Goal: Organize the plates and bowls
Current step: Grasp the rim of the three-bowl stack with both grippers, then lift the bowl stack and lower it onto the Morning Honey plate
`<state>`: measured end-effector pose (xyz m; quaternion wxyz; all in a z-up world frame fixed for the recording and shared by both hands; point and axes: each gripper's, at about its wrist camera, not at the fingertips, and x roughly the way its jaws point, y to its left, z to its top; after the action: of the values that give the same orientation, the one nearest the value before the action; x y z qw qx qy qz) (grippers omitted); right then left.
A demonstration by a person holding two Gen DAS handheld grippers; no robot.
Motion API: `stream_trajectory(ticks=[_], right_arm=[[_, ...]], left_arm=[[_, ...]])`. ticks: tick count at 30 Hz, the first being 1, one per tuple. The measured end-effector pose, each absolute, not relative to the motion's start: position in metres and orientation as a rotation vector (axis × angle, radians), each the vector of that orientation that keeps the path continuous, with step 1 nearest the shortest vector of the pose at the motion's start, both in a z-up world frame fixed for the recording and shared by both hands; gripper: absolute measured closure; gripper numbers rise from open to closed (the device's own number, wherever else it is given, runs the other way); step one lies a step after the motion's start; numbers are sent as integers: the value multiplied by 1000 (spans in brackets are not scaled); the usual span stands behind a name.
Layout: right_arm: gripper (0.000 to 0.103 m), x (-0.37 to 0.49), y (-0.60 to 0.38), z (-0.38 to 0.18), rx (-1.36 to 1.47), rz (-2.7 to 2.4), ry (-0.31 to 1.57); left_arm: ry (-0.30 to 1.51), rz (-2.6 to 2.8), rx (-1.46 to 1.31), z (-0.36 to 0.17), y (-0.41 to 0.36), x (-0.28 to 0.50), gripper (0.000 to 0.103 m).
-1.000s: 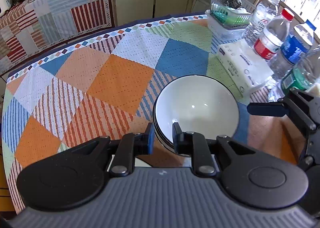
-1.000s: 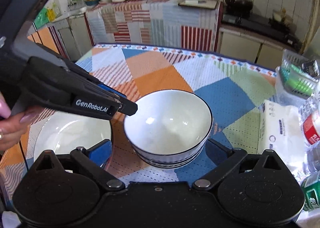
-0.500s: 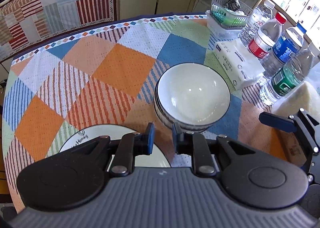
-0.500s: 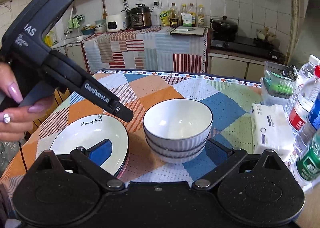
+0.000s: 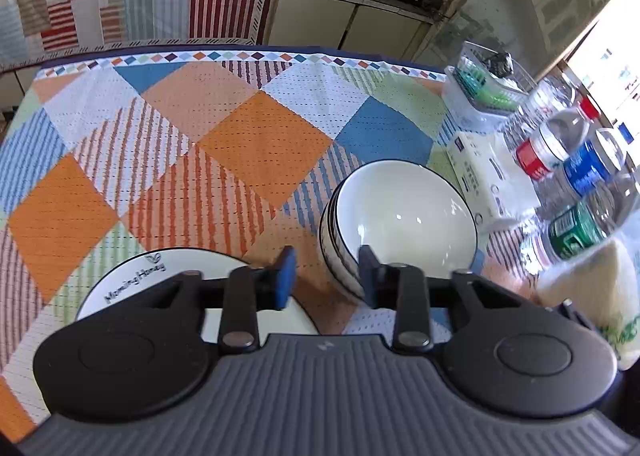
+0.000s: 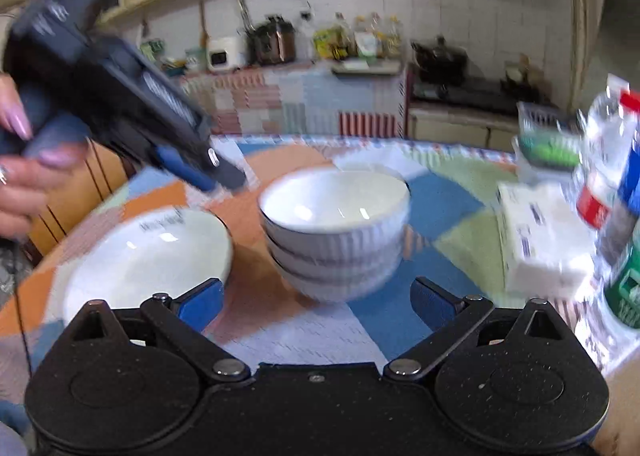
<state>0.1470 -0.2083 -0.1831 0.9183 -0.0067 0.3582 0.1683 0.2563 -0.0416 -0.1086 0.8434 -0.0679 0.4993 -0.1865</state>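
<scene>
Glossy ribbed bowls [image 5: 400,216] stacked beside round plate [image 5: 132,276]; left tongs [image 5: 326,276] opening, empty; right tongs [image 6: 316,302] wide apart.

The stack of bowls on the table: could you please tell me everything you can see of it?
The stack of bowls is three white, glossy bowls nested upright, ceramic by the look, with thin dark rims and fine vertical ribbing outside. The top bowl is empty, with light glinting inside. The stack stands on the patchwork tablecloth, apart from the white plate on one side and the white tissue pack on the other. Neither gripper touches it: in the left wrist view one fingertip only overlaps its near edge.
</scene>
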Motion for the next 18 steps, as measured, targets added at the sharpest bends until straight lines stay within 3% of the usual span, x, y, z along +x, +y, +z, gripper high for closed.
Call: stream_trajectory(ticks=[4,13,16,18], right_arm=[[2,165,-212,-205,-25,339,800],[2,209,-207,-245,-68,367,928],[2,216,-202,-247,-73,397,935],[4,223,-198,-247,-66,406,953]], left_arm=[[1074,-379,-171,-127,-50,271,55],[1148,-430,-148,-171,-72,300,54],[1176,-448,-141,-177,-75,300,57],[1176,-468,-150,-177,-77,298,66]])
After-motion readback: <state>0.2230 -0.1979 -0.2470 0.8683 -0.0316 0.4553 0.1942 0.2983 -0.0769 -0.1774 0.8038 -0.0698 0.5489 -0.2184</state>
